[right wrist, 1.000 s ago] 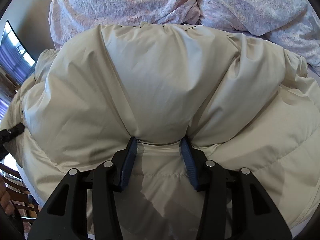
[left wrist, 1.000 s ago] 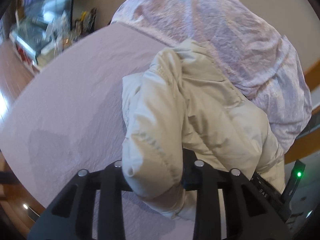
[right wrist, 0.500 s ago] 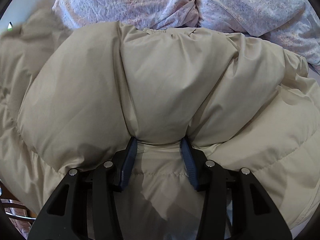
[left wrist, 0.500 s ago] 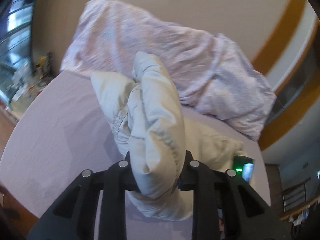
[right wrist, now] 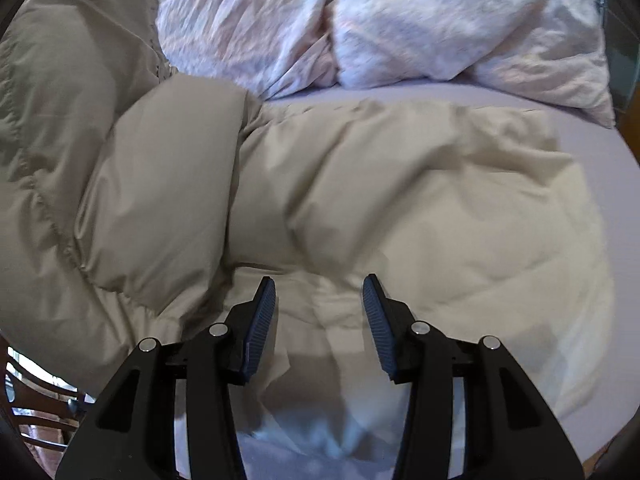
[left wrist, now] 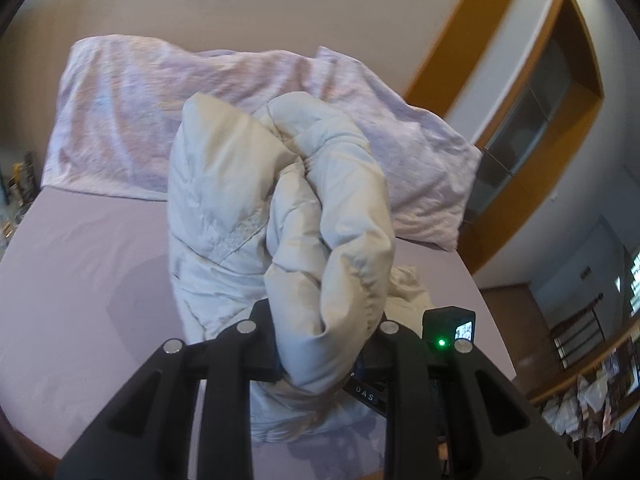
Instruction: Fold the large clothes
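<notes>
A cream padded jacket (right wrist: 380,200) lies spread on the lilac bed sheet (right wrist: 592,132). My left gripper (left wrist: 320,340) is shut on a thick bunched fold of the jacket (left wrist: 320,240) and holds it up above the sheet (left wrist: 80,280); its fingertips are hidden in the cloth. In the right wrist view that lifted part (right wrist: 60,100) rises at the left. My right gripper (right wrist: 319,304) is open and empty, its blue-padded fingers (right wrist: 260,320) just above the jacket's near edge.
Two pale pink pillows (left wrist: 160,112) (right wrist: 440,20) lie at the head of the bed against a beige wall. A wood-framed opening (left wrist: 540,92) is to the right. A dark chair (right wrist: 24,400) stands at the bed's left edge. The other gripper's green-lit camera (left wrist: 448,328) shows low right.
My right gripper has opened and let go of the jacket, which has dropped flat. My left gripper has lifted its bunched fold higher and swung toward the pillows.
</notes>
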### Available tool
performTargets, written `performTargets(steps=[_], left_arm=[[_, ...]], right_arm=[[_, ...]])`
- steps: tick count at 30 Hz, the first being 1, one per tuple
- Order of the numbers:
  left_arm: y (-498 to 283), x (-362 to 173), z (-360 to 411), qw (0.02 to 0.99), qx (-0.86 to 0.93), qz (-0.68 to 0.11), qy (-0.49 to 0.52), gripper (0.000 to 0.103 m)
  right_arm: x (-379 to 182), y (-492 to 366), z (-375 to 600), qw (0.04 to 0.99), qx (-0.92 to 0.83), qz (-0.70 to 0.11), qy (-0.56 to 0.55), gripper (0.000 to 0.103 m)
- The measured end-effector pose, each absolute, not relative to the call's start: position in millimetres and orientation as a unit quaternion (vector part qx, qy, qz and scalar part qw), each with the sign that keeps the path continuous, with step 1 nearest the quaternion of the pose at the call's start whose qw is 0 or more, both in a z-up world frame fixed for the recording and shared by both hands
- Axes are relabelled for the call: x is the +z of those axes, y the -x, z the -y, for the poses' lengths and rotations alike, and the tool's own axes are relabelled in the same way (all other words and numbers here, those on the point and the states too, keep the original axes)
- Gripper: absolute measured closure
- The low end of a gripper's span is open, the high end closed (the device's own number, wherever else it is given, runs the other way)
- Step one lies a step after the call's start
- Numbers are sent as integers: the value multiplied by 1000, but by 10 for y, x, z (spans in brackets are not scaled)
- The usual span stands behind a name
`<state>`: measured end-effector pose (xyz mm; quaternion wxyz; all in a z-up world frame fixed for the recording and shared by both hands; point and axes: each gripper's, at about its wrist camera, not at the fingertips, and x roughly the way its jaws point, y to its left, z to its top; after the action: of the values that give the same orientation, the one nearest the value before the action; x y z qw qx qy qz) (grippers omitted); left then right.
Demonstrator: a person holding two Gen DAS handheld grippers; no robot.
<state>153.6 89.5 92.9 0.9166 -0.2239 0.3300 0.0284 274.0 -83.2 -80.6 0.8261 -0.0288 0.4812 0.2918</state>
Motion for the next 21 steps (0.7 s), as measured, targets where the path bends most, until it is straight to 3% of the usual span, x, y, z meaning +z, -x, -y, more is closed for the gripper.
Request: performTargets(steps=[21], left_arm=[[-2446, 518, 729, 893, -101, -405, 166, 79]], right_arm=[[-682, -2810, 2493, 871, 170, -459, -36, 50]])
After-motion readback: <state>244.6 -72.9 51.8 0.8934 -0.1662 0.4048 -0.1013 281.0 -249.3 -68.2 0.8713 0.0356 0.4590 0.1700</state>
